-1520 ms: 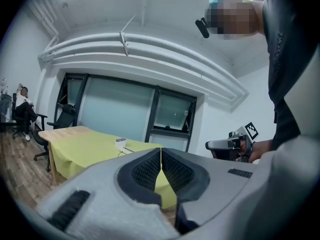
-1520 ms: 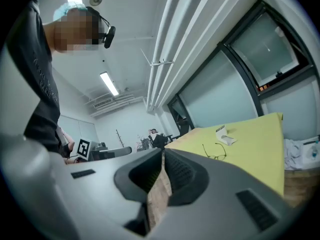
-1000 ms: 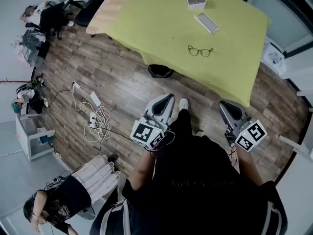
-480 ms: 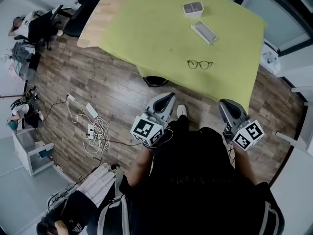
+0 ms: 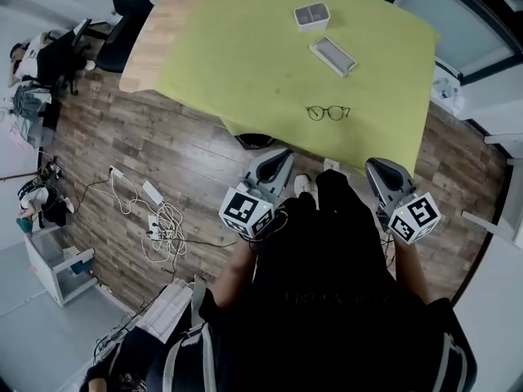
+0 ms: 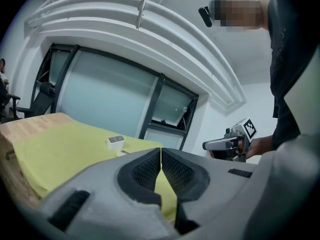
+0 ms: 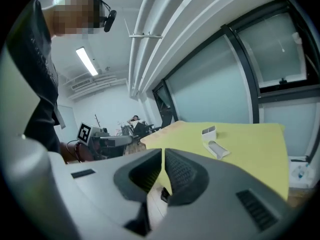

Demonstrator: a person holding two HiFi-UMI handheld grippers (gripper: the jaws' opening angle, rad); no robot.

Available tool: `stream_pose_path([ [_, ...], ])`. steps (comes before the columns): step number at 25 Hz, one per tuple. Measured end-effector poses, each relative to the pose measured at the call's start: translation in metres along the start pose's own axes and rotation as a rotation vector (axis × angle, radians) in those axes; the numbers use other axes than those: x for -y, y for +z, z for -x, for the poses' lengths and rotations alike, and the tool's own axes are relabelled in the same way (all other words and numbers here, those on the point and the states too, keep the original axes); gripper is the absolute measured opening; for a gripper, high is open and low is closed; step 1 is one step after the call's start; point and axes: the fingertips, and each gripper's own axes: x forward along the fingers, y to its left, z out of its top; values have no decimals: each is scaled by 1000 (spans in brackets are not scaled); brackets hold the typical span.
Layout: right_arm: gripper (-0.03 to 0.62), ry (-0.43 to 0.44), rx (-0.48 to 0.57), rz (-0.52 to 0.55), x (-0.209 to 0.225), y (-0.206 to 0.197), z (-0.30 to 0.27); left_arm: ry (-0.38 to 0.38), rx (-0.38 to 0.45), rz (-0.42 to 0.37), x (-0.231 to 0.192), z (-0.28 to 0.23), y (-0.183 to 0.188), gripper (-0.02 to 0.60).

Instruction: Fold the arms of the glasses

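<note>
Black-framed glasses (image 5: 328,113) lie with arms spread on the yellow-green table cloth (image 5: 245,55), close to its near edge. Both grippers hang over the wooden floor, short of the table and apart from the glasses. My left gripper (image 5: 280,158) is shut and holds nothing; in the left gripper view its pads (image 6: 161,154) meet. My right gripper (image 5: 375,168) is also shut and empty, its pads (image 7: 163,159) nearly touching. The glasses show in neither gripper view. Each gripper view catches the other gripper: the right gripper (image 6: 227,144) and the left gripper (image 7: 107,140).
A white box (image 5: 311,15) and a grey oblong case (image 5: 333,55) sit farther back on the table. A dark object (image 5: 255,140) lies under the table edge. Cables and a power strip (image 5: 159,215) lie on the floor at left; office chairs (image 5: 122,23) stand at the far left.
The table and glasses have come nearer in the head view as the person stepped forward. Both grippers stay shut and in the same pose.
</note>
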Motion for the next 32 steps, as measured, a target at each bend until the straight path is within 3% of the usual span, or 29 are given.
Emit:
stream_pose_path([
  [16,34,135,-59,125,70,2,-55,76,-80,-19,-21,-72,8,20],
  [22,37,227,-127,154,99,-8,-72,80,-93,-47,-17,-97,7,20],
  [27,44,288,-198,208,117,-23,-87,128,-62,-46,-25,-101,1,18],
  [32,57,334,-295,266,124,-43,-97,159,-83,-34,-28,-103,-7,18],
])
